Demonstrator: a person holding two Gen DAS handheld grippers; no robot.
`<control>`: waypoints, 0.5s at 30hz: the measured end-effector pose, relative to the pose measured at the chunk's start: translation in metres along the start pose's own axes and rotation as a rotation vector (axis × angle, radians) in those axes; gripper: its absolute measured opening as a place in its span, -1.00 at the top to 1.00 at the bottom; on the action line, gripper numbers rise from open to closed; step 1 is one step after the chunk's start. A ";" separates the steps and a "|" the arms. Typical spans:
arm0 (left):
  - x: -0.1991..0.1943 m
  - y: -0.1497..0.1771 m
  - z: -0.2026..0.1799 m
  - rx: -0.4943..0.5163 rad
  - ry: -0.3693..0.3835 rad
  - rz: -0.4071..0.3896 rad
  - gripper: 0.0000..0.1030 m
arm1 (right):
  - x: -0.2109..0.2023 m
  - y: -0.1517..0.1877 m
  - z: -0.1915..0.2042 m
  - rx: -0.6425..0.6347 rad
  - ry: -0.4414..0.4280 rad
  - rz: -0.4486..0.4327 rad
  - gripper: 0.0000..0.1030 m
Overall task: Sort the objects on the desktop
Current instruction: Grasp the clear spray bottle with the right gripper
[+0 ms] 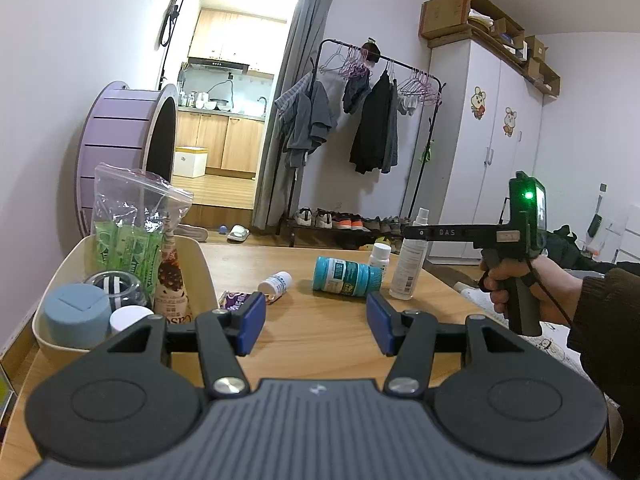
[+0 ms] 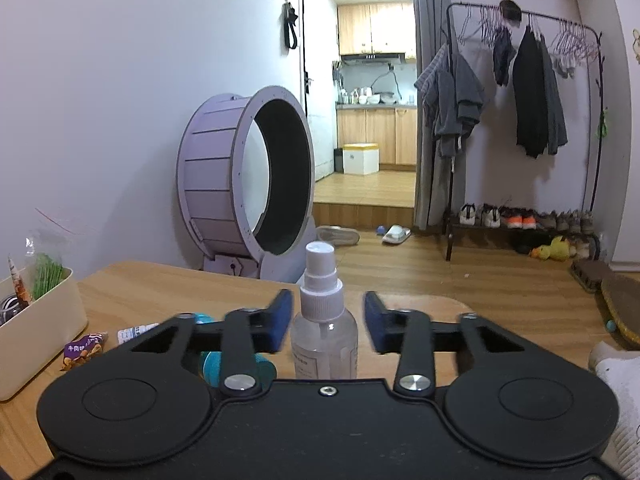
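Spray bottle (image 2: 325,330) stands upright on the wooden table (image 1: 320,332) between the spread, untouching fingers of the right gripper (image 2: 325,320), while the left gripper (image 1: 316,322) hangs released, beige tray (image 1: 200,268) at its ten o'clock.

The tongs (image 2: 326,322) stand apart around the upright spray bottle (image 2: 324,332), not touching it. A cream bin (image 2: 40,344) sits at nine o'clock on the counter (image 2: 160,288).

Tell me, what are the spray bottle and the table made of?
The spray bottle looks like clear, glossy plastic: you can see through its body, and its white pump top looks like matte plastic. The table looks like light wood or a wood-look board, with faint grain lines and a smooth, low-shine top.
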State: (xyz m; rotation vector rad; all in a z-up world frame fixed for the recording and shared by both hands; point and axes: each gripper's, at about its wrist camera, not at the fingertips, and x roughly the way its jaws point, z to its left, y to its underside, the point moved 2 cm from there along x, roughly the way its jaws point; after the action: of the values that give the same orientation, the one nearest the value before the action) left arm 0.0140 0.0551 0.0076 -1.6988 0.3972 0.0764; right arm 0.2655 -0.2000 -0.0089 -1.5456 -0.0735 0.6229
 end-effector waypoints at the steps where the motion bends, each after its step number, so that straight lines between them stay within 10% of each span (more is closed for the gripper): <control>1: 0.000 0.000 0.000 0.001 -0.001 0.001 -0.06 | 0.000 0.000 0.000 0.005 0.001 -0.002 0.33; 15: -0.015 -0.002 0.010 -0.013 -0.030 -0.031 -0.06 | -0.037 -0.030 0.030 -0.017 -0.104 -0.098 0.58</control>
State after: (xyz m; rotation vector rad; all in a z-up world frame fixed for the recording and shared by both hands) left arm 0.0022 0.0684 0.0125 -1.7138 0.3485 0.0817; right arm 0.2316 -0.1850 0.0338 -1.5158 -0.2327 0.6261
